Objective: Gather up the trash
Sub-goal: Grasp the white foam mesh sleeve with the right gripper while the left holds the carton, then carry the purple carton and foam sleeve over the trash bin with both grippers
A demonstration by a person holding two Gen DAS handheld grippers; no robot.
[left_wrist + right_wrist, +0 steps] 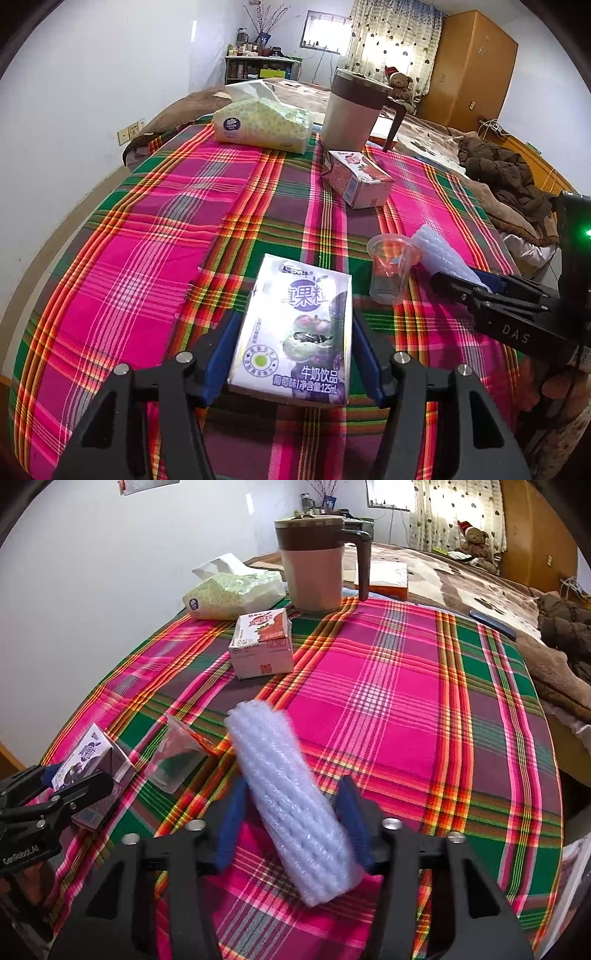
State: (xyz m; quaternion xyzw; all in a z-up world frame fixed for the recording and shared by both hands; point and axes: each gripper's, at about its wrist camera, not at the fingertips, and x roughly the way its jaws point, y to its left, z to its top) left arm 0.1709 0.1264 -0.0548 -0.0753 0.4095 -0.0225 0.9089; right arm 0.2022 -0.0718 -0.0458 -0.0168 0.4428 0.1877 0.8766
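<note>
Gripping a purple milk carton (295,332) between its blue fingers (221,354), the left gripper (295,354) holds it just above the plaid-covered desk (147,229). Just right of that carton stands a clear plastic cup (391,269), and beyond the cup the right gripper (291,823) has its fingers (352,819) closed on a roll of bubble wrap (288,797). Behind the cup lies a pink carton (358,177), with a tissue pack (262,123) and a lidded jug (354,114) further back.

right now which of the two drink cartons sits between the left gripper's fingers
The purple grape milk carton, between the left gripper. The pink-and-red carton lies far off by the mug.
</note>
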